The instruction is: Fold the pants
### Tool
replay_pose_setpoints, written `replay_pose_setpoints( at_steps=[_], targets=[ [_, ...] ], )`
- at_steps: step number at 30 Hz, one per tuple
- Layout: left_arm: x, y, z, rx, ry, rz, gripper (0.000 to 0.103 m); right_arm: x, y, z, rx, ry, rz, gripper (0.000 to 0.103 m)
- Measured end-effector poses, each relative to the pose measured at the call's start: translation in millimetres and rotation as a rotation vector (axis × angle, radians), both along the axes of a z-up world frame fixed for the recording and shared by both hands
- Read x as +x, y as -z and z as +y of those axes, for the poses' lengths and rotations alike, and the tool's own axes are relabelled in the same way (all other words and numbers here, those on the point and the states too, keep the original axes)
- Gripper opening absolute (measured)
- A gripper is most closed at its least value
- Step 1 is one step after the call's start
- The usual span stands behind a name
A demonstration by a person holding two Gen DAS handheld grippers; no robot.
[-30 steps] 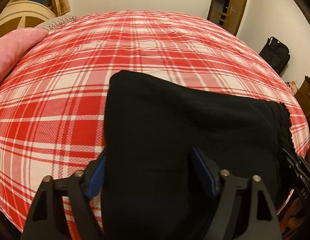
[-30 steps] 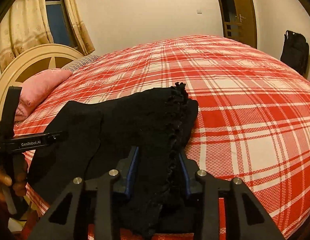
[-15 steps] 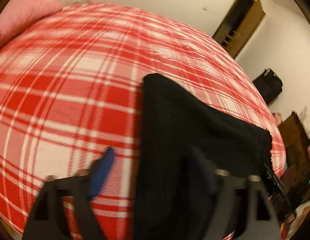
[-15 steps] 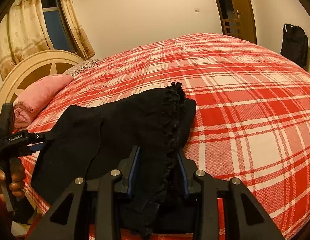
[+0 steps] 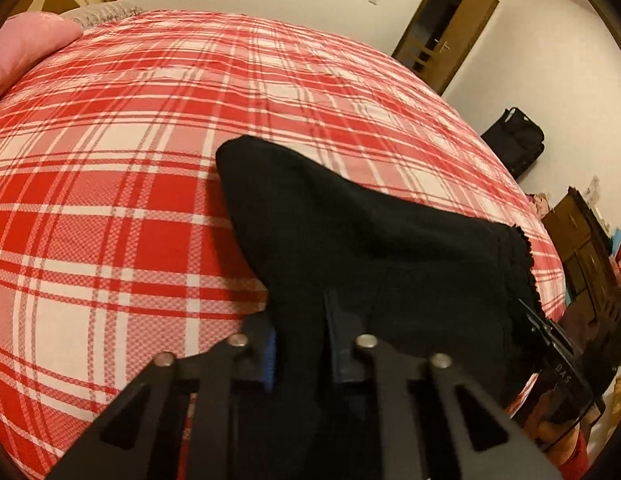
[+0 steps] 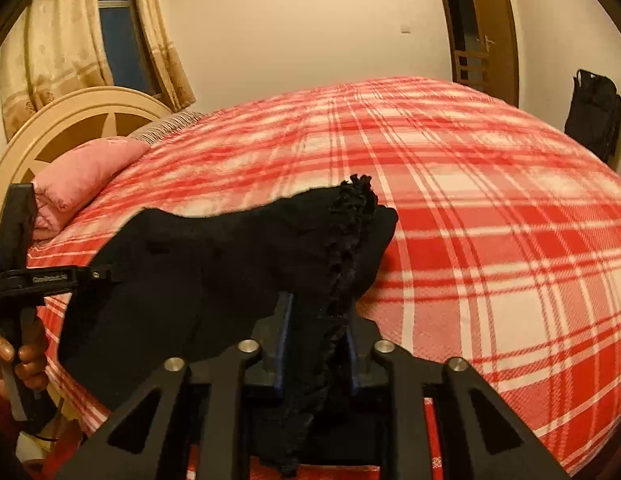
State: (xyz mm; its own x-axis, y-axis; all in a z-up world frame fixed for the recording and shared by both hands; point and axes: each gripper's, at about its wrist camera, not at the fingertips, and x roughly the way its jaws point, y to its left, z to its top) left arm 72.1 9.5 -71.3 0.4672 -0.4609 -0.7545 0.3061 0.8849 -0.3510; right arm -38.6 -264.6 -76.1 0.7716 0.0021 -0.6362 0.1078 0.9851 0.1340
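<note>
Pants, black, lie bunched at the near edge of the bed, which carries a red-and-white plaid cover, with a frilled hem on their right end. The left gripper points steeply down at the near edge; its jaws have just been closing and now pinch a fold of the dark cloth at the garment's left end. The right gripper is likewise angled downward, its jaws also just closing, narrow and clamped on the frilled hem. A hand grasps the left tool's handle at the bed's near left side. A pink pillow rests near the headboard.
</note>
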Motion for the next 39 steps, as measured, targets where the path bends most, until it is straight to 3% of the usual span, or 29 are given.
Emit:
replay_pose_setpoints(
  at_steps=[5, 12, 16, 21, 26, 29, 31, 32, 34, 37, 39],
  targets=[
    [-4.5, -18.8, 5.3, -0.047, -0.010, -0.045, 0.012, 2.6, -31.5, 23.1, -0.049, -0.075, -0.058, 0.016],
    [2.7, -50.2, 26.5, -0.087, -0.047, -0.108, 0.010, 30.2, -65.5, 57.0, -0.027, -0.190, -0.129, 0.015],
    [10.8, -71.2, 64.3, -0.091, -0.137, -0.168, 0.010, 69.0, -80.5, 92.1, -0.031, -0.299, -0.179, 0.015],
    [24.3, -91.3, 116.9, -0.037, -0.272, -0.234, 0.010, 138.2, -85.9, 150.1, -0.034, -0.439, -0.218, 0.015],
    [45.5, -97.7, 178.8, 0.044, -0.444, -0.278, 0.010, 208.8, -64.8, 207.0, -0.076, -0.537, -0.213, 0.015],
    [59.3, -83.0, 205.9, 0.103, -0.517, -0.287, 0.010, 251.2, -30.1, 233.2, -0.108, -0.567, -0.141, 0.015],
    [69.1, -66.3, 217.3, 0.128, -0.538, -0.260, 0.010, 277.5, 1.8, 252.2, -0.195, -0.587, -0.060, 0.015],
    [79.0, -49.2, 226.0, 0.144, -0.553, -0.215, 0.010, 283.0, 10.9, 253.1, -0.221, -0.588, -0.037, 0.017],
    [88.3, -20.4, 238.5, 0.141, -0.576, -0.120, 0.012, 294.3, 27.2, 253.6, -0.239, -0.573, 0.009, 0.037],
    [89.1, 7.8, 253.7, 0.128, -0.621, -0.069, 0.034, 303.8, 30.5, 240.8, -0.183, -0.537, 0.045, 0.061],
    [85.8, 13.7, 257.8, 0.169, -0.666, -0.055, 0.070, 308.7, 32.4, 229.6, -0.128, -0.524, 0.071, 0.065]
  ],
)
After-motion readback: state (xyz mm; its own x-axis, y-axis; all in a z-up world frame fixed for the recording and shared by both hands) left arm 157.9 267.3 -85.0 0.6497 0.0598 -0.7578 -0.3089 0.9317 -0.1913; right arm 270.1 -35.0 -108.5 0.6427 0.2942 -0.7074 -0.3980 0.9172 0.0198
